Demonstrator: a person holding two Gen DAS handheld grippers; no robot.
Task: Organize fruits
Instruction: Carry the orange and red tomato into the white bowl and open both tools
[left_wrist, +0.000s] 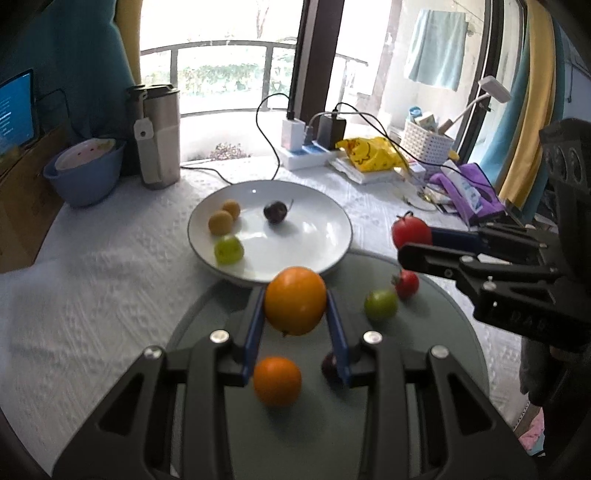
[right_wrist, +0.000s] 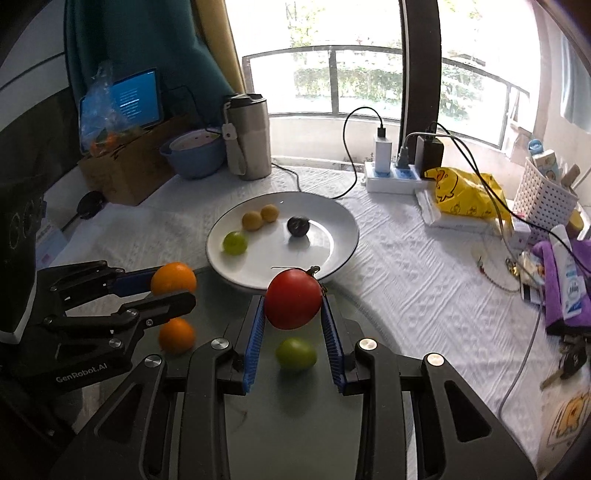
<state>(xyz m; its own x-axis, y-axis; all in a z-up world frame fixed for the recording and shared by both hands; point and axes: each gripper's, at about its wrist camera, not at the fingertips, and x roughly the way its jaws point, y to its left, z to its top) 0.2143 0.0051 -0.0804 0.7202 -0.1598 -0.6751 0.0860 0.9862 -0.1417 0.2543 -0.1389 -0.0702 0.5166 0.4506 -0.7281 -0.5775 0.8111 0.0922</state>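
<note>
My left gripper (left_wrist: 295, 301) is shut on an orange (left_wrist: 295, 300), held in the air just before the white plate (left_wrist: 325, 236). My right gripper (right_wrist: 293, 301) is shut on a red tomato (right_wrist: 293, 298), also lifted near the plate (right_wrist: 343, 229). The plate holds two small yellow fruits (left_wrist: 225, 218), a green fruit (left_wrist: 229, 250) and a dark plum (left_wrist: 275, 211). On the grey-green mat (left_wrist: 436, 325) below lie another orange (left_wrist: 277, 380), a green fruit (left_wrist: 380, 304), a small red tomato (left_wrist: 406, 283) and a dark fruit (left_wrist: 328, 365), partly hidden by my finger.
Behind the plate stand a steel tumbler (left_wrist: 159, 136), a blue bowl (left_wrist: 86, 173) and a power strip with chargers and cables (left_wrist: 314, 144). A yellow bag (left_wrist: 373, 153), white basket (left_wrist: 424, 142) and purple cloth (left_wrist: 469, 192) crowd the right. A cardboard box (right_wrist: 125, 166) sits left.
</note>
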